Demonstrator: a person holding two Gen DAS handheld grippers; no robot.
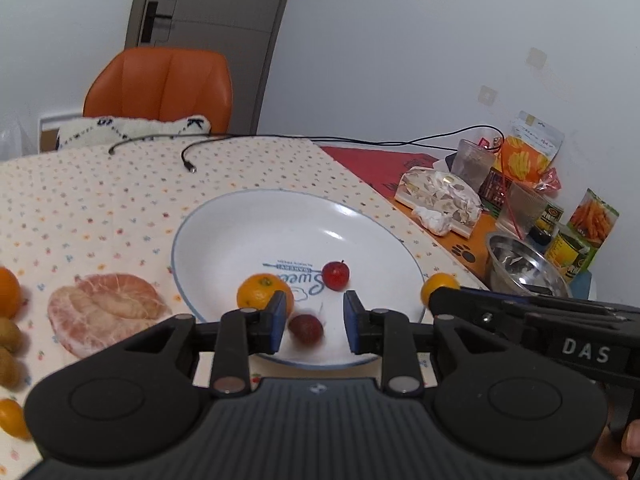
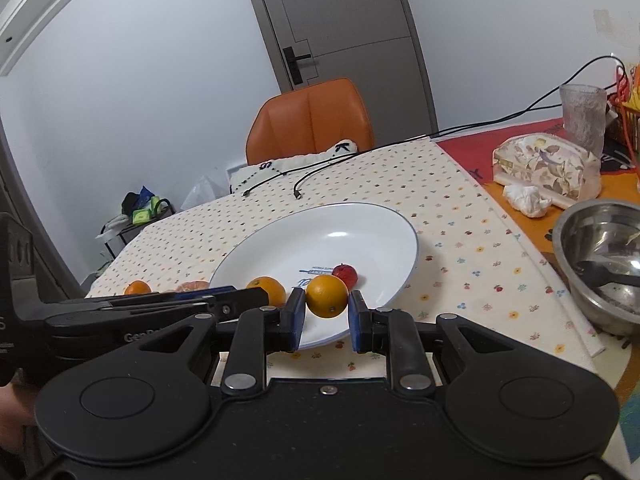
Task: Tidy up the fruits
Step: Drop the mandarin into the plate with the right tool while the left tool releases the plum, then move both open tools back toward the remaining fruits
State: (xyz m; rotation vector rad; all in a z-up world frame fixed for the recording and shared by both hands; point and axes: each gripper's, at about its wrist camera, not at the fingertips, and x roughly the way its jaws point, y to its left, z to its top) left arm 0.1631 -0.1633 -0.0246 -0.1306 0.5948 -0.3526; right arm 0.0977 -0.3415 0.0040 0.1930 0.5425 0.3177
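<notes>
A peeled pomelo (image 1: 107, 312) is seen lying on the counter (image 1: 120, 208), left of a white plate (image 1: 248, 224). Above the plate, the left tool (image 1: 315, 320) is held open over a blurred red fruit (image 1: 305, 329). At right, a small orange (image 2: 327, 296) is clamped in the right tool (image 2: 325, 318).
</notes>
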